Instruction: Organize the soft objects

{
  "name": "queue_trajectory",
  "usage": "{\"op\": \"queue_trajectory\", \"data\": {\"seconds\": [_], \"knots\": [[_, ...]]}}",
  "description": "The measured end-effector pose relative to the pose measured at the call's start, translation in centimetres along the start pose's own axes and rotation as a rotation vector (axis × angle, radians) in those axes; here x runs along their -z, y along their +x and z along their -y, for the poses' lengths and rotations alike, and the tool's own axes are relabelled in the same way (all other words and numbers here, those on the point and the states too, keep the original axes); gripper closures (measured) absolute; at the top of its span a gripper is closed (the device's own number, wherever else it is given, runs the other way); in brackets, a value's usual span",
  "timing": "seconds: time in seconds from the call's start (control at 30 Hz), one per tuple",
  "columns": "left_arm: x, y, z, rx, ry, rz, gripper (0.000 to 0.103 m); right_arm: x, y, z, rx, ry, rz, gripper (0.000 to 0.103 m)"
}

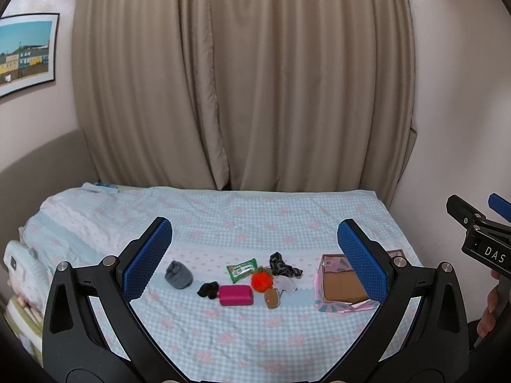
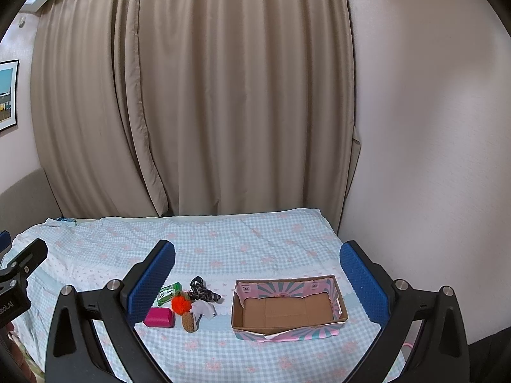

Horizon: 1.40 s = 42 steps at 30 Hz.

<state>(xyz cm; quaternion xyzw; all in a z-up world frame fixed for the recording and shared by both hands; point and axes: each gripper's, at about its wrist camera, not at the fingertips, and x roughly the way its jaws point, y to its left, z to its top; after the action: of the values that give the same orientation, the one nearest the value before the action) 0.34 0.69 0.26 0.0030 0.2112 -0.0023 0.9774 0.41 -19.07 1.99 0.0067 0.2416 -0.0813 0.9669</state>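
Observation:
Several small soft items lie on the bed: a grey rolled sock (image 1: pixel 179 275), a black sock (image 1: pixel 208 289), a magenta pouch (image 1: pixel 236 295), a green tissue pack (image 1: pixel 241 268), an orange pompom (image 1: pixel 262 281), a brown plush piece (image 1: pixel 272 297), a white cloth (image 1: pixel 286 284) and a dark patterned cloth (image 1: pixel 282 265). An empty open cardboard box (image 2: pixel 289 309) sits to their right. My left gripper (image 1: pixel 254 255) is open and empty above the items. My right gripper (image 2: pixel 257 282) is open and empty, held above the bed between the items and the box.
The bed has a light blue checked sheet (image 1: pixel 255 217). Beige curtains (image 1: pixel 242 79) hang behind it. A wall (image 2: pixel 431 159) borders the bed's right side. Folded bedding (image 1: pixel 19 271) lies at the left edge. A framed picture (image 1: pixel 25 51) hangs at the upper left.

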Motion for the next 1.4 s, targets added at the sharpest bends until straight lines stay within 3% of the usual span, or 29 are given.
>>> {"op": "queue_trajectory", "data": {"seconds": [0.7, 0.93, 1.2, 1.4], "knots": [[-0.2, 0.0, -0.2, 0.005, -0.013, 0.0, 0.0, 0.1, 0.3, -0.4, -0.004, -0.009, 0.013, 0.0], [-0.1, 0.2, -1.5, -0.047, -0.046, -0.034, 0.0, 0.0, 1.7, -1.3, -0.071, -0.041, -0.021, 0.0], [3.0, 3.6, -7.7, -0.079, -0.092, -0.089, 0.0, 3.5, 5.4, -6.3, -0.16, -0.077, -0.091, 0.0], [5.0, 8.9, -14.5, -0.049, -0.085, -0.177, 0.0, 6.4, 9.2, -13.0, -0.149, -0.037, -0.199, 0.0]]}}
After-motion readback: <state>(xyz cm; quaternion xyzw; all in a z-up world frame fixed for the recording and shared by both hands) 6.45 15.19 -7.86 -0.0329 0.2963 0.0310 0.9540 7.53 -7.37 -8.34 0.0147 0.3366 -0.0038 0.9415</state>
